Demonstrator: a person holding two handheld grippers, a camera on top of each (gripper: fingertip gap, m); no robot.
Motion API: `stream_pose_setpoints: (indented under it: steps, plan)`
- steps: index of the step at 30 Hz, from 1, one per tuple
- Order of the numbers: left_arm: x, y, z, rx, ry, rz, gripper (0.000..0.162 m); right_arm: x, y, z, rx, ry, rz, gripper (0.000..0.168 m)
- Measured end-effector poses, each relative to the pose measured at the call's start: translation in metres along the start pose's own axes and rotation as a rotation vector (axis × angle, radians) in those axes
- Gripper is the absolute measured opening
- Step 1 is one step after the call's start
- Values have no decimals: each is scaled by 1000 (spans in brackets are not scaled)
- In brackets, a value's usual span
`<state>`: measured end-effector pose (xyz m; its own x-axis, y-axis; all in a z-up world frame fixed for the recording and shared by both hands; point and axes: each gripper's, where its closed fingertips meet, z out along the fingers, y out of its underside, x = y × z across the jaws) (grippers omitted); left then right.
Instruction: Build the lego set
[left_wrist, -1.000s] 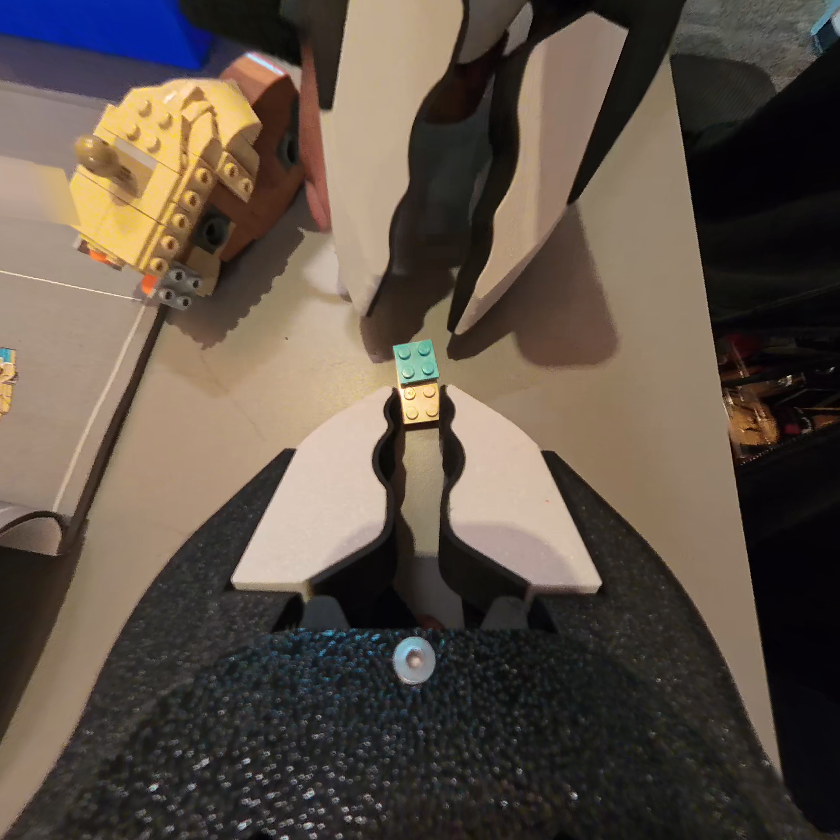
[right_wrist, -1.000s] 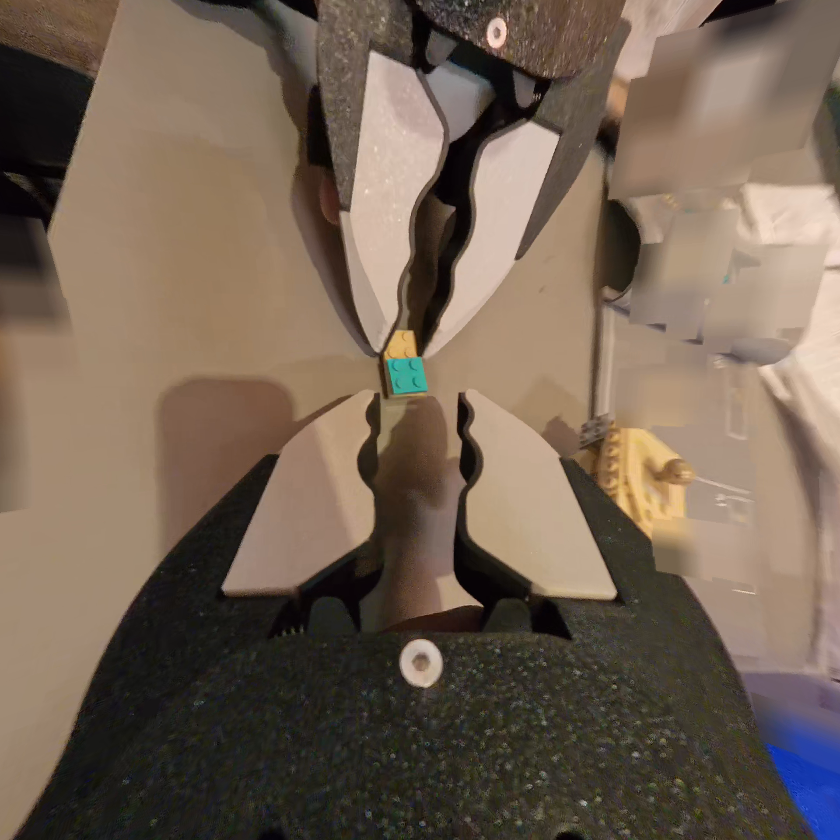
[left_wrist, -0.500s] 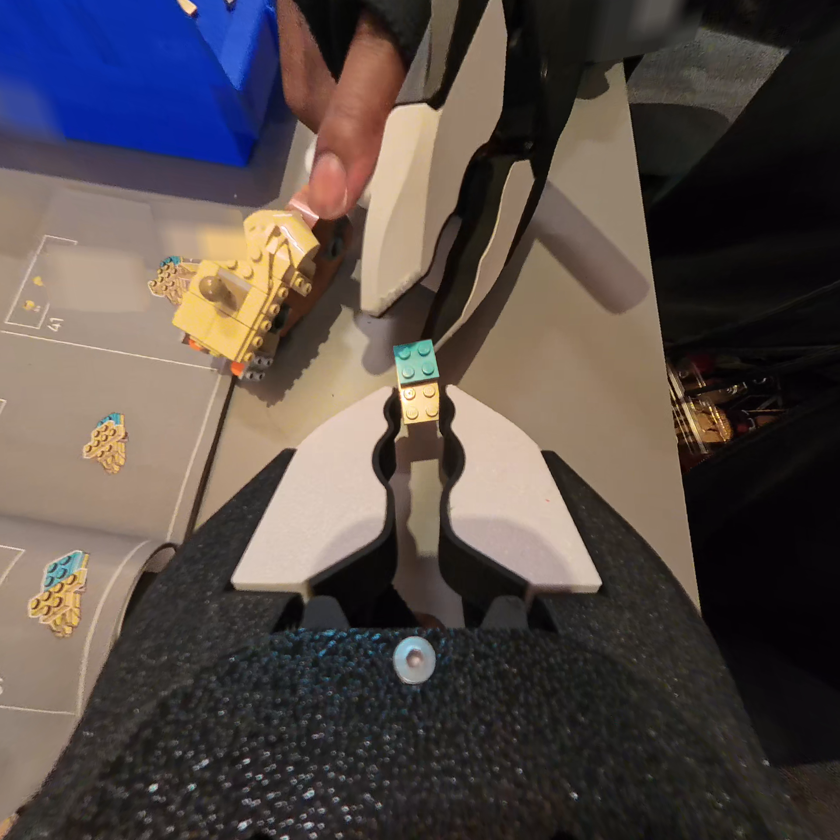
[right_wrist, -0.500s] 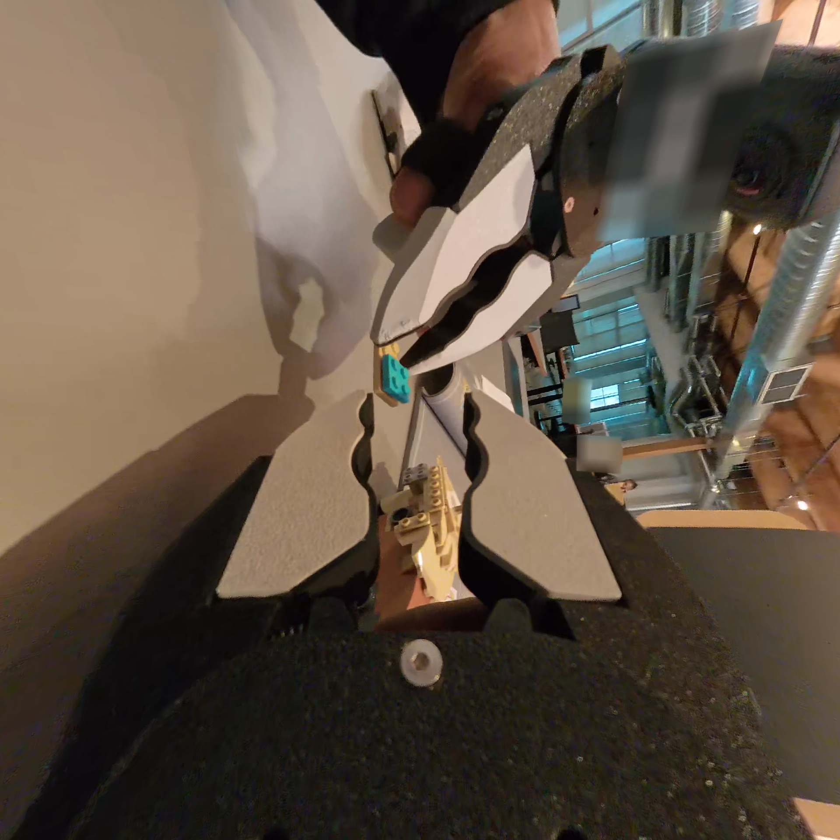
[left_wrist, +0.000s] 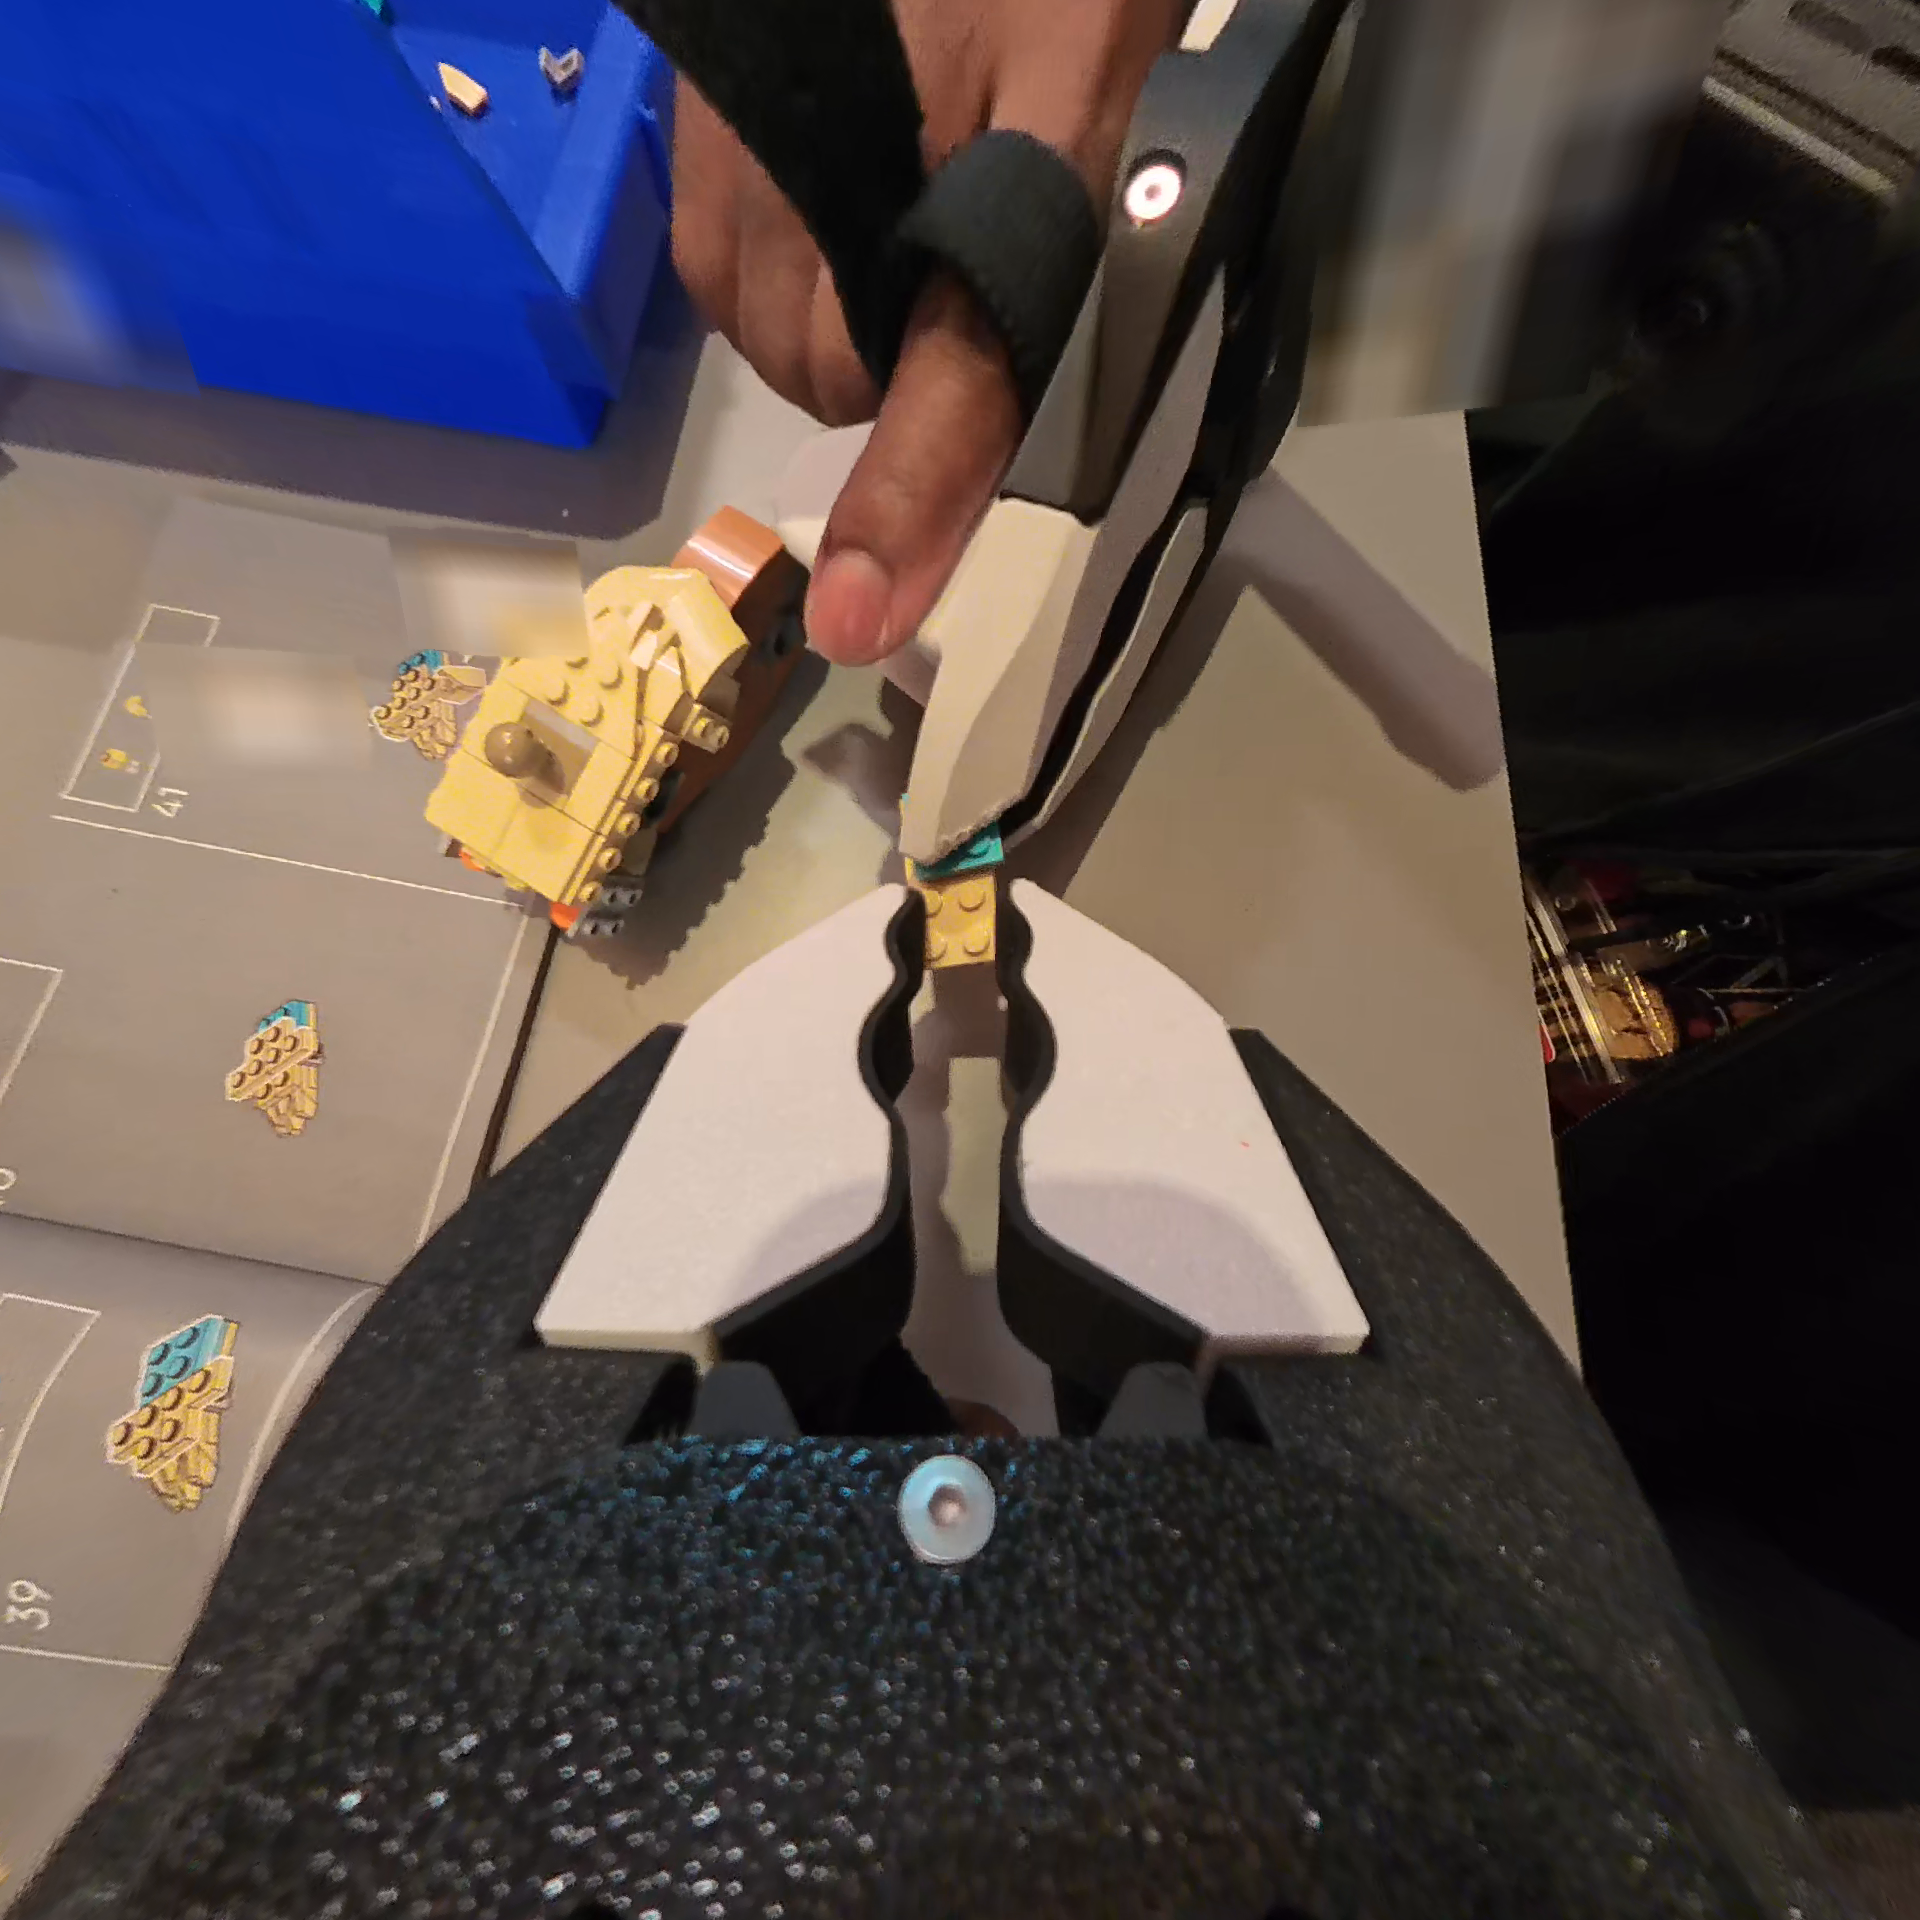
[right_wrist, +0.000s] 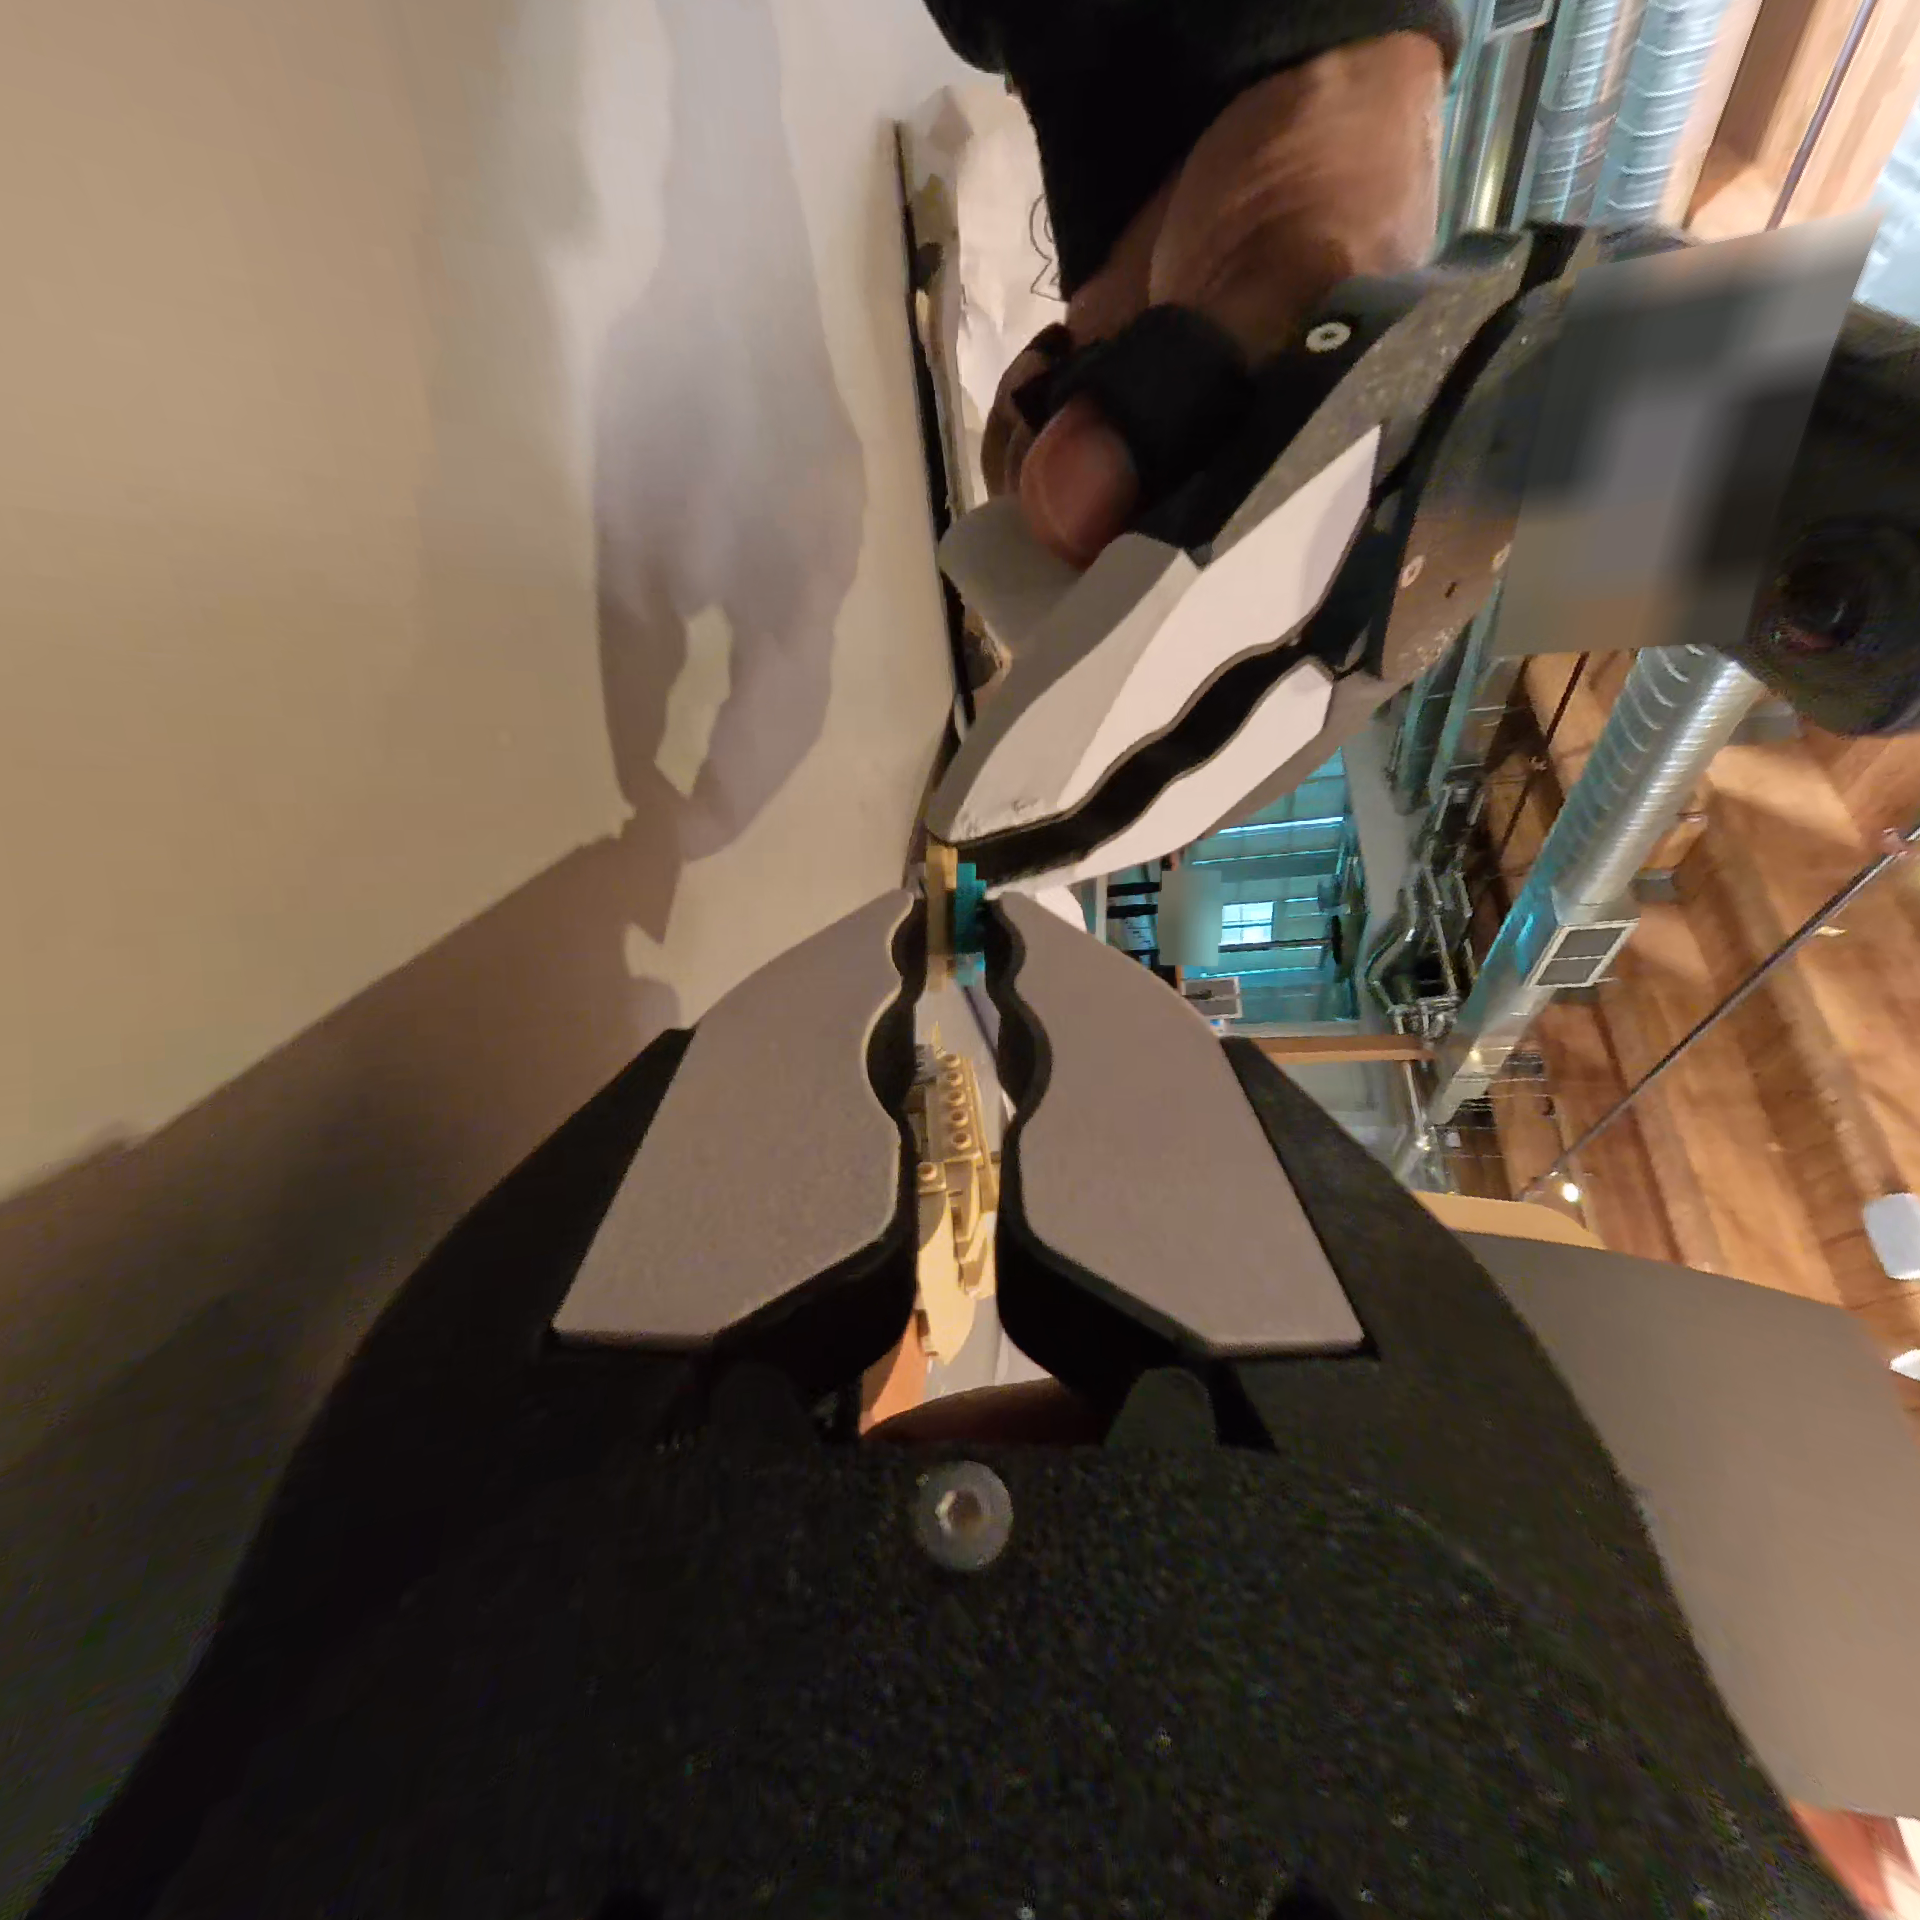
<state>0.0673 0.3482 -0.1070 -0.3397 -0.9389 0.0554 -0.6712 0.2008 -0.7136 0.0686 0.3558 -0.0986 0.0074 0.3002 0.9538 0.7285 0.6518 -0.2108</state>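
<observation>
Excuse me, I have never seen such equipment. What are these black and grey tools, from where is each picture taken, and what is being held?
These are two hand-held claws; a person squeezes one in each hand, and each carries a camera looking along its fingers. In the left wrist view, the left claw is shut on a small tan plate joined to a teal plate. The right claw, with the person's hand on it, comes from above and pinches the teal end. The right wrist view shows the same meeting turned sideways. On the table lie a half-built tan model, an open instruction booklet and a blue box.
</observation>
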Motion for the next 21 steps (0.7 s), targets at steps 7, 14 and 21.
stream_pose_setpoints:
  steps: [7, 14, 21]
  plan:
    - [1, -7, -2, 42, 10, -30, 0, -2, 4, 2, -30, 1, -8, 10]
    - [-6, 4, -15, 117, -64, -125, 30, 15, 7, -6, -29, 111, -23, 10]
    - [7, -9, -3, 364, 29, -219, 31, 18, -7, -9, 26, 178, -108, 10]
